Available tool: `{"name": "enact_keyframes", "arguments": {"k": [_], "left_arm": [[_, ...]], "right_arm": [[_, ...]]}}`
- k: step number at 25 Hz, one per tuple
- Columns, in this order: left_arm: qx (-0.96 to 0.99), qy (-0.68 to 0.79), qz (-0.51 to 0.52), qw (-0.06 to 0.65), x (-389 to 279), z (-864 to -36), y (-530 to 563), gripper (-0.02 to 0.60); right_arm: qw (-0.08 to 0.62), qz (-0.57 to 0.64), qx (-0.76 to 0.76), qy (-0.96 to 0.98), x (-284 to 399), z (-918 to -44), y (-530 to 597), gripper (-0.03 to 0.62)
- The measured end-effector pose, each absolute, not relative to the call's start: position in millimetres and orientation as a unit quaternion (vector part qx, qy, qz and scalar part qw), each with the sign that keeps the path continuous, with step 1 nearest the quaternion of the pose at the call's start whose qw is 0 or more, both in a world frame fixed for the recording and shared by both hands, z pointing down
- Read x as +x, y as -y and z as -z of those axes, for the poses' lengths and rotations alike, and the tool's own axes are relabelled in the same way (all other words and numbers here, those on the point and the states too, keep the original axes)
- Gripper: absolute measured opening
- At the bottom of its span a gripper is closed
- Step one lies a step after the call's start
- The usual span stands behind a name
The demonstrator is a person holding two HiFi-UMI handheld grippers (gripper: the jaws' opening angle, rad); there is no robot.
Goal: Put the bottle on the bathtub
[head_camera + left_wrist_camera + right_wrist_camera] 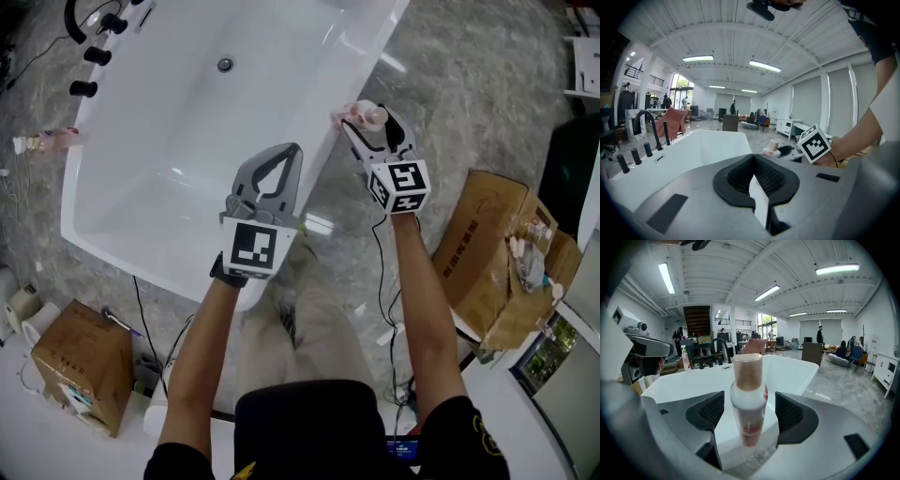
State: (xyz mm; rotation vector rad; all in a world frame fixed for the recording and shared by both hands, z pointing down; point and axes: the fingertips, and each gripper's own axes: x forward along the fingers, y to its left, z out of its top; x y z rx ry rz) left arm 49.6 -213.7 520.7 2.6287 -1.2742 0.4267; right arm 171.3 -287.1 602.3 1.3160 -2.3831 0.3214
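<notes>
With my right tongs point(750, 405) spread around the bottle point(748, 394) standing on the bathtub rim point(725, 432) and my left tongs point(754, 187) pressed together, a skewed withdrawal may topple it.

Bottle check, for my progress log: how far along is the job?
Done, it seems: the bottle stands upright on the bathtub rim. In hand: nothing; the right gripper has its jaws apart either side of it. Remaining: pulling that gripper clear.
</notes>
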Motion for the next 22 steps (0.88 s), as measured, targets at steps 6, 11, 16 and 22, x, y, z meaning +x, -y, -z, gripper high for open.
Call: {"name": "enact_keyframes", "arguments": {"k": [6,11,16,22], "left_arm": [[0.887,0.431,-0.142,0.09,51.2,-513.7,212.0,0.018],[0.888,0.427,-0.141,0.091,51.0,-512.6,207.6,0.018],[0.89,0.424,-0.142,0.089,53.1,-510.8,201.1,0.018],[0.892,0.42,-0.141,0.085,54.5,-504.7,194.9,0.018]], "right_arm": [[0.202,-0.104,0.471,0.852,175.2,-594.0,280.0,0.333],[0.201,-0.104,0.476,0.85,172.4,-593.1,275.3,0.331],[0.203,-0.106,0.483,0.845,176.3,-591.7,268.8,0.33],[0.204,-0.106,0.496,0.837,185.6,-588.7,260.7,0.324]]}}
